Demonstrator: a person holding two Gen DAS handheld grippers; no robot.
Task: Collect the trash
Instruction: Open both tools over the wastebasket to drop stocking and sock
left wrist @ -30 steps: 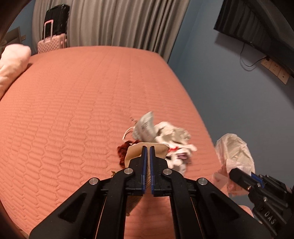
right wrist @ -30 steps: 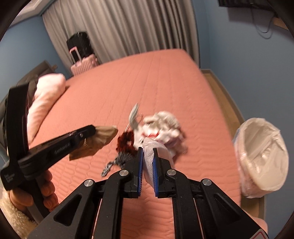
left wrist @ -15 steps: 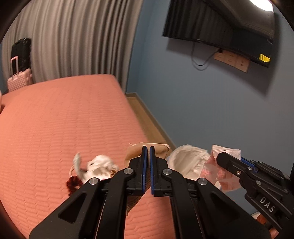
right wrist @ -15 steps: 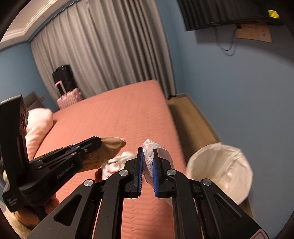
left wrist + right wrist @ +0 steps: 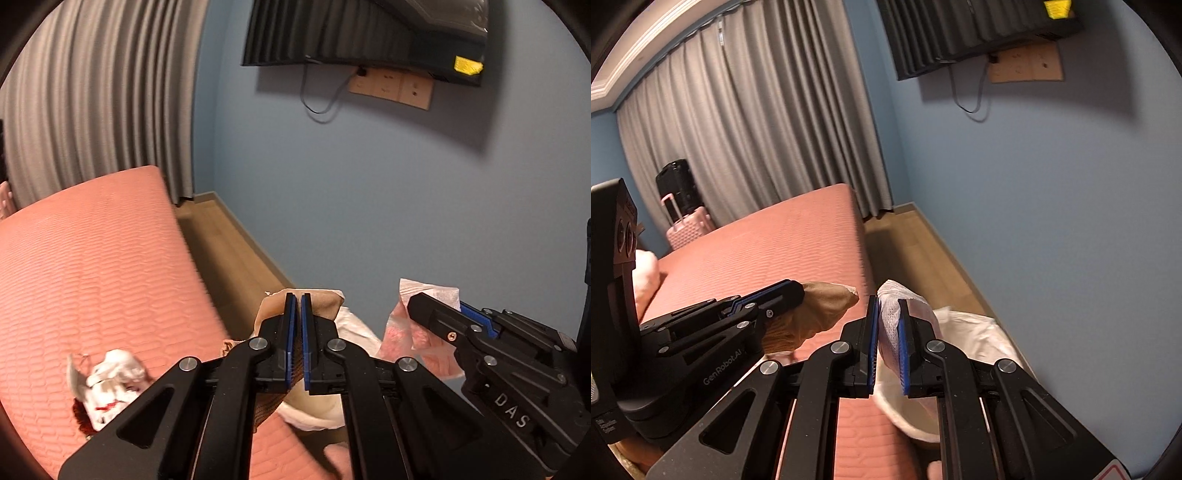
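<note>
We see the left gripper (image 5: 295, 325) clamped tight on a tan crumpled wrapper (image 5: 325, 304); its 2 blue pads nearly meet, and the wrapper sticks out past and to either side of the tips. In the right wrist view the same left gripper (image 5: 792, 291) reaches in from our left, the tan wrapper (image 5: 820, 310) bulging beyond its tips.

The right gripper (image 5: 888, 332) is closed on a white-and-pink tissue packet (image 5: 892, 314), which fills the gap between the 2 pads and pokes out above them. From the left wrist view, the right gripper (image 5: 436, 306) sits to the right of our tips, with the tissue packet (image 5: 417, 325) hanging in front of and below it.

The trash bin (image 5: 971, 343), lined with a white bag, lies directly under and just ahead of both sets of tips; in the left wrist view its bag rim (image 5: 354, 328) shows between the 2 tools. It stands on the wooden floor (image 5: 923, 251) just beside the edge of the salmon bed (image 5: 92, 266).

More trash, a white crumpled pile with red bits (image 5: 107, 384), lies on the bed to the lower left of the left tool.
</note>
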